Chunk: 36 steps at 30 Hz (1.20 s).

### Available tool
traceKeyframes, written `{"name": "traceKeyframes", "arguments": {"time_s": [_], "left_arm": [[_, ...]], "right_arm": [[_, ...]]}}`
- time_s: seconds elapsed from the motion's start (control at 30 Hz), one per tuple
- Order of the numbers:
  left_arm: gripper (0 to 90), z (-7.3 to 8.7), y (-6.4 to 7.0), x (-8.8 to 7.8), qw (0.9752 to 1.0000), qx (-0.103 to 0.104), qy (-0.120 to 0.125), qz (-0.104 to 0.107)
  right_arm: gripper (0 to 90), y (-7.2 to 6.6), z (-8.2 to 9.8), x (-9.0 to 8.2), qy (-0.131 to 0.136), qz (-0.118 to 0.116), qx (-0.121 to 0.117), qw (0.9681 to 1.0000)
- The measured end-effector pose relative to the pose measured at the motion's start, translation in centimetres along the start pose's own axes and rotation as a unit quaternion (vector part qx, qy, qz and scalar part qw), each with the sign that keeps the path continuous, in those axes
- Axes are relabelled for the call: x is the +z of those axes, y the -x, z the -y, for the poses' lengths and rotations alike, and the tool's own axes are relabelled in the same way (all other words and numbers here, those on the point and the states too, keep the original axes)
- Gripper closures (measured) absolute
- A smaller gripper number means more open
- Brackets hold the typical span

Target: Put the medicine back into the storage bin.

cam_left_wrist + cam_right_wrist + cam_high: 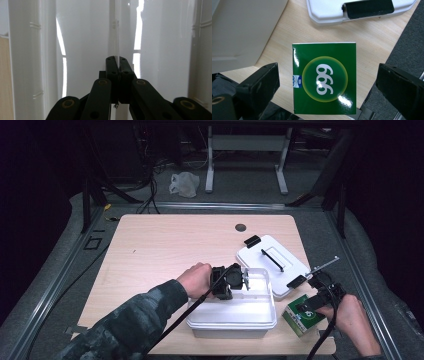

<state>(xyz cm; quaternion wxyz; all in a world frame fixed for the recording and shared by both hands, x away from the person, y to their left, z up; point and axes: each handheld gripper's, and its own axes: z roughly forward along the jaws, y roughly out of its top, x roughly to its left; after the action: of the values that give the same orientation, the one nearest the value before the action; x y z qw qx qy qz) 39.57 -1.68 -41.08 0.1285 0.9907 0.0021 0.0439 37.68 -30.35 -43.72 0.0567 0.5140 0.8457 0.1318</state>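
**Bin wall pinched by left gripper, green box framed by right gripper**

A white plastic storage bin (235, 312) is seen at the near edge of the wooden table (160, 250), right of centre. Its white lid (272, 262), with a black handle and black clips, is laid flat just beyond the bin's far right corner, close to the table's right edge. A green carton (301, 316) is placed just right of the bin at the near right corner; it is flanked by the bin wall on one side and the table edge on the other, with the lid just beyond it.

The left gripper (116, 65) is clenched on the thin rim of the bin's far wall, the wall being pinched between the two closed jaws; in the high view it is held over the bin's far left part. The right gripper (325, 82) is released, its jaws spread wide on either side of the carton and clear of it.

"999" in white is read on the carton's top inside a yellow-ringed green circle; a small blue tag at its edge is also marked "999".

On the floor beyond the table, a white plastic bag (184, 183), cables and a grey desk frame (247, 157) are noted.
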Motion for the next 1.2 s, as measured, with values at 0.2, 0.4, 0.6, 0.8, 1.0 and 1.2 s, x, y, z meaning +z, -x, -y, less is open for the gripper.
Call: {"name": "traceKeyframes", "arguments": {"time_s": [0.2, 0.4, 0.6, 0.8, 1.0, 1.2], "left_arm": [[89.4, 0.1, 0.1, -1.4, 0.9999, -0.007, 0.009, -0.001], [89.4, 0.2, 0.3, -3.7, 0.9995, -0.017, 0.019, -0.016], [89.4, 0.9, 0.2, -5.6, 0.9982, -0.039, 0.028, -0.035], [89.4, 3.5, -0.7, -8.3, 0.9927, -0.091, 0.042, -0.067], [89.4, 6.2, -1.6, -9.8, 0.9841, -0.146, 0.046, -0.090], [89.4, 9.0, -2.3, -10.8, 0.9718, -0.199, 0.051, -0.115]], "right_arm": [[4.7, 0.1, 0.1, 0.0, 0.000, -0.001, 0.001, 1.0000], [4.8, 0.1, 0.2, 0.0, 0.000, 0.001, 0.000, 1.0000], [4.8, 0.3, 0.3, 0.0, 0.000, 0.001, 0.002, 1.0000], [4.9, 0.3, 0.4, 0.1, 0.000, 0.001, 0.001, 1.0000], [6.3, 0.2, 0.4, 0.1, 0.000, 0.001, -0.001, 1.0000], [6.1, 0.1, 0.3, 0.1, -0.001, -0.001, 0.000, 1.0000]]}}
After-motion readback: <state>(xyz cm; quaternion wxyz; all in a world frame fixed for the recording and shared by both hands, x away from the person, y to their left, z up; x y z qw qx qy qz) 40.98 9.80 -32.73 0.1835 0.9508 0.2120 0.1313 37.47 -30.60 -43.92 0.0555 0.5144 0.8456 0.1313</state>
